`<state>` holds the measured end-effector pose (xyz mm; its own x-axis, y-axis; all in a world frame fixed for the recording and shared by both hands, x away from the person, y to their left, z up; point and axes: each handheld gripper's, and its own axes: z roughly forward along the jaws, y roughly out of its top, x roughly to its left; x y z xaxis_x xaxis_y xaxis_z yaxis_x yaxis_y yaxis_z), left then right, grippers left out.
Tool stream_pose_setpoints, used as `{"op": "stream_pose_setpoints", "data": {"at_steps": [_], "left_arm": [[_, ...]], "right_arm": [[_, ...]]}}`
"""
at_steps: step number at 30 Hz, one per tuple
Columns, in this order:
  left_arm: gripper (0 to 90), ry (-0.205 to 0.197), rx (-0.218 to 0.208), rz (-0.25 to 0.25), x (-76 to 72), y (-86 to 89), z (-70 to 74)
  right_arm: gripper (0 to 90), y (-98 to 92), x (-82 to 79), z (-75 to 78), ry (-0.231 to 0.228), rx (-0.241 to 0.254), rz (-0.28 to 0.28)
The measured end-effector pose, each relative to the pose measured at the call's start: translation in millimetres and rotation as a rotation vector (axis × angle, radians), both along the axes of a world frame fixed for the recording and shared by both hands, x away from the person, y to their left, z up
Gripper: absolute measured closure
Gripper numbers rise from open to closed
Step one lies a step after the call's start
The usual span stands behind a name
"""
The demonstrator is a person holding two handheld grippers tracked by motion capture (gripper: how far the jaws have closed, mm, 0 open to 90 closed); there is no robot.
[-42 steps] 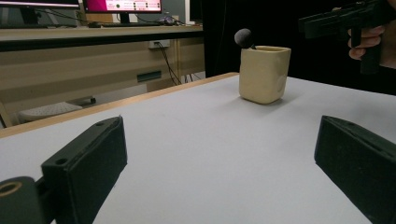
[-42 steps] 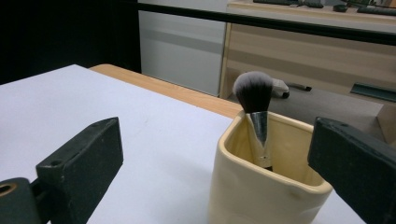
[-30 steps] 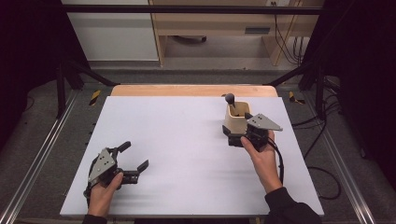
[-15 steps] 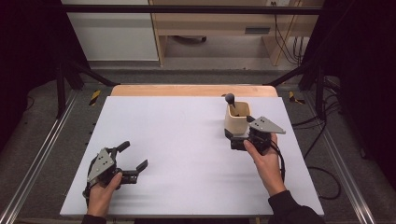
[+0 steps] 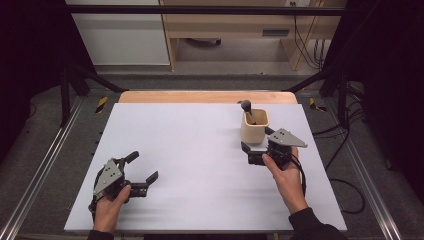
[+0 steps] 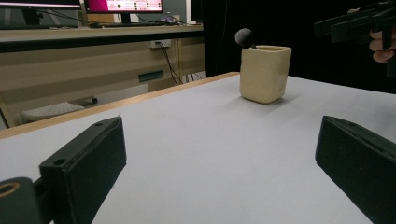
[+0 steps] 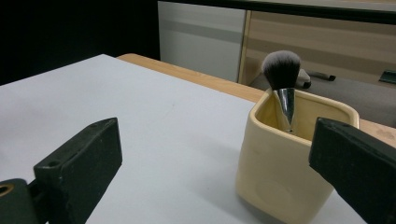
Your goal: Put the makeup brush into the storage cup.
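Observation:
A cream square cup (image 5: pixel 254 129) stands on the right half of the white table (image 5: pixel 200 150), with a makeup brush (image 5: pixel 246 105) upright in it, its dark bristles on top. My right gripper (image 5: pixel 256 146) sits just on the near side of the cup, open, nothing between its jaws. In the right gripper view the cup (image 7: pixel 289 163) and the brush (image 7: pixel 281 70) are close ahead, right of centre. My left gripper (image 5: pixel 142 166) rests open near the front left of the table. The left gripper view shows the cup (image 6: pixel 265 73) far off and the right gripper (image 6: pixel 355 23) beyond it.
A wooden strip (image 5: pixel 205 96) runs along the table's far edge. Metal frame rails (image 5: pixel 45 165) flank the table, and cables (image 5: pixel 345 190) lie on the floor at the right. A bench with a monitor (image 6: pixel 123 5) stands beyond.
The right gripper has drawn back slightly from the cup toward the person. The left gripper has stayed in place.

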<state>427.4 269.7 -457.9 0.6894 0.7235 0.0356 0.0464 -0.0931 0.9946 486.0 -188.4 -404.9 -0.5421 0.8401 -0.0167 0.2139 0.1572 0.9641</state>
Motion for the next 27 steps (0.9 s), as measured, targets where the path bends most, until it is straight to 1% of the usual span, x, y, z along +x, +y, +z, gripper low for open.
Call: {"op": "stream_pose_setpoints", "data": {"at_steps": [5,11,13,14,17,27], "left_arm": [[1.6,0.001,0.001,0.001,0.1,0.2,-0.2],[1.6,-0.001,-0.002,0.005,-0.2,1.4,0.8],[1.6,-0.002,0.002,0.004,-0.2,1.7,0.9],[1.6,-0.002,-0.002,0.005,-0.3,1.4,1.0],[1.6,-0.003,-0.004,0.005,-0.4,1.5,1.3],[1.6,-0.008,-0.005,0.01,-1.1,3.7,2.7]], "right_arm": [[3.2,-1.9,-1.3,-0.4,-0.01,-0.007,0.001],[3.2,-3.5,-5.1,-0.7,-0.004,0.002,-0.001],[3.2,-4.6,-6.5,-0.5,-0.006,-0.006,0.001],[3.2,-4.5,-7.3,-0.1,-0.004,0.002,0.001],[3.2,-6.8,-9.0,1.7,-0.011,0.005,-0.001],[3.4,-16.8,-16.6,2.6,-0.009,0.009,-0.014]]}}
